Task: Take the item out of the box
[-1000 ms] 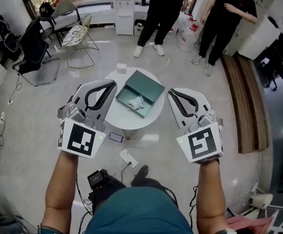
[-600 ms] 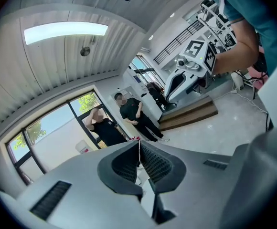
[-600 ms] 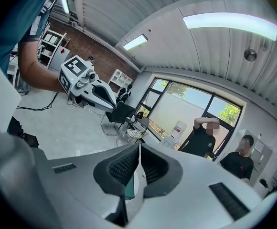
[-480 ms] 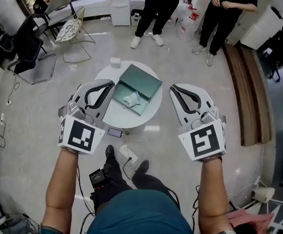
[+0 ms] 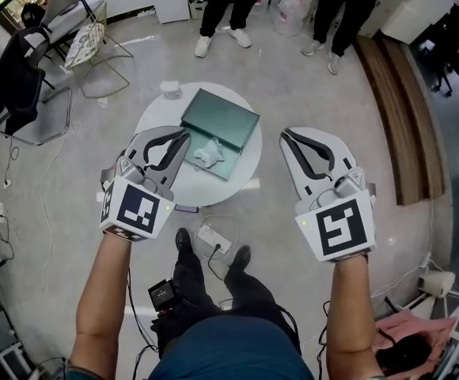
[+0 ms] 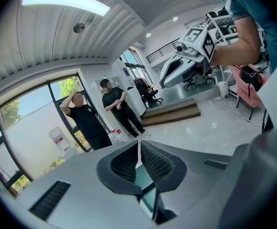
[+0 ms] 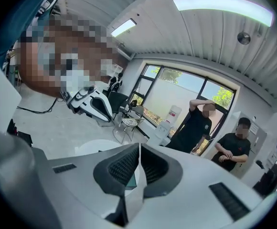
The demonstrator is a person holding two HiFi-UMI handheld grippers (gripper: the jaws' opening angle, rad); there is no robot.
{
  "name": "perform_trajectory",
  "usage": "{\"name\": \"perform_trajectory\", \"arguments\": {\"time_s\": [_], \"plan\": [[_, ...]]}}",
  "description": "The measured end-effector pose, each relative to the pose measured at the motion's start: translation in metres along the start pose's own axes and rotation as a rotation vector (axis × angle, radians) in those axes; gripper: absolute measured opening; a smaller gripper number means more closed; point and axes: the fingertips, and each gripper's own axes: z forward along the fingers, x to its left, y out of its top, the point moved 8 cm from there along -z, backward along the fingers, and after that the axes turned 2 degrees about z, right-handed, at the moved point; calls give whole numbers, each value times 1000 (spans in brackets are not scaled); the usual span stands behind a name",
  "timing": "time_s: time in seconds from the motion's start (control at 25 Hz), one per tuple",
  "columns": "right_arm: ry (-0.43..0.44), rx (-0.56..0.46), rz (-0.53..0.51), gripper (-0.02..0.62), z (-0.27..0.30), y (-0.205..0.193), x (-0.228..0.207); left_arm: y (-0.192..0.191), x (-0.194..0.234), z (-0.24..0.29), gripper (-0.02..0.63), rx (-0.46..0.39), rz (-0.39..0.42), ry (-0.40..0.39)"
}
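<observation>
Both grippers hang in the air on the near side of the round white table (image 5: 146, 125), and each has its jaws pressed together with nothing between them: the left gripper (image 5: 183, 136) points its tips over the table's near edge, just beside the box, and the right gripper (image 5: 286, 136) is off the table's right side, apart from it. The green box (image 5: 221, 117) lies open on the table, with what looks like its lid laid flat on the far side and the shallow tray towards the person. The item (image 5: 210, 153) is a small white crumpled thing lying loose in that tray, near its left end. What it is made of cannot be told from here, whether paper, cloth or thin plastic, but by its creased, irregular outline it is probably soft and very light, with no stiff edge to grip. It should give under the pads and not slip, so a shallow pinch on a raised fold near its middle looks the best hold, with the jaws spread first and brought down from above. The box also looks light and may slide or lift along with it, so the other gripper may need to steady the tray's wall.
</observation>
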Motion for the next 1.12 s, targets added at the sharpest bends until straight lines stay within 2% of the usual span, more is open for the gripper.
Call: {"name": "perform_trajectory", "arguments": {"time_s": [0.52,0.96,1.12], "plan": [[-17,70,96,40,59,-60,1,-91,-18,99,25,99,-47,-196],[-23,113,153,40,89,-102,11,-153,-39,150,28,179,-79,-302],[-20,131,169,40,98,-120,16,-174,-50,169,58,208,-86,-336]]}}
